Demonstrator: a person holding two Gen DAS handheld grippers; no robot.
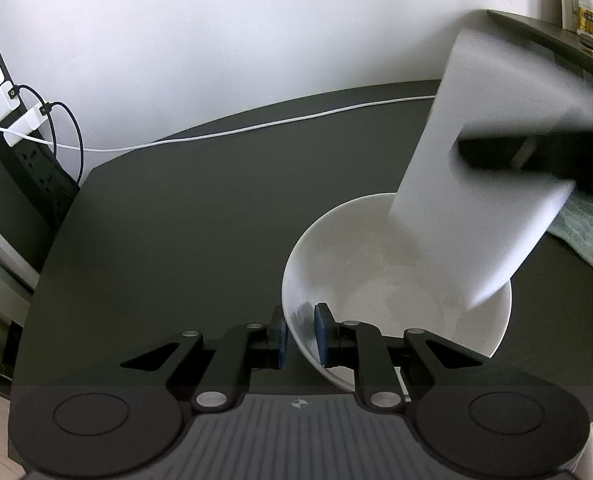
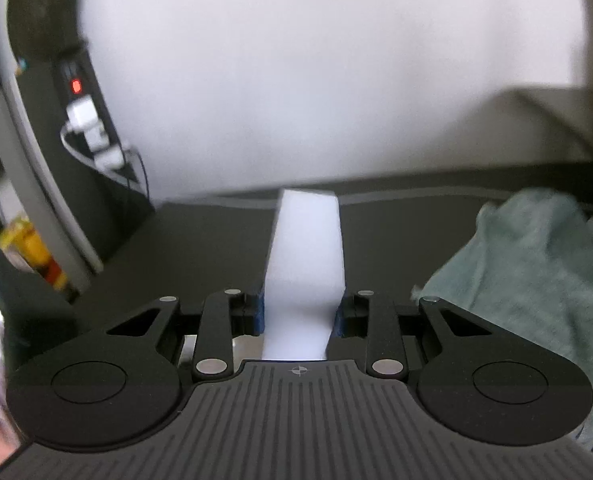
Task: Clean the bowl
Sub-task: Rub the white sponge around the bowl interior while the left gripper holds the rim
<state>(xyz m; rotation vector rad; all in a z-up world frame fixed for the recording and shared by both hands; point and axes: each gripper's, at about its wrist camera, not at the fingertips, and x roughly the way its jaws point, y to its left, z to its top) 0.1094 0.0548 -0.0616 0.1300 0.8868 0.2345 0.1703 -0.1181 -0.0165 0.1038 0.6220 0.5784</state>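
Blue pads (image 1: 321, 334) of the left claw (image 1: 300, 334) pinch the near rim of the bowl (image 1: 396, 284), one pad inside the wall and one outside, so the bowl lies straight ahead of it and slightly right, tipped up on the table (image 1: 200, 216). From the far right, the right claw (image 2: 299, 312) is clamped on a white sponge (image 1: 484, 184); its long axis slants down into the bowl, low end over the far inner wall. Whether it touches is blurred. A towel (image 2: 536, 256) lies right of that claw.

Soft even daylight; right view motion-blurred (fisheye bending at edges).
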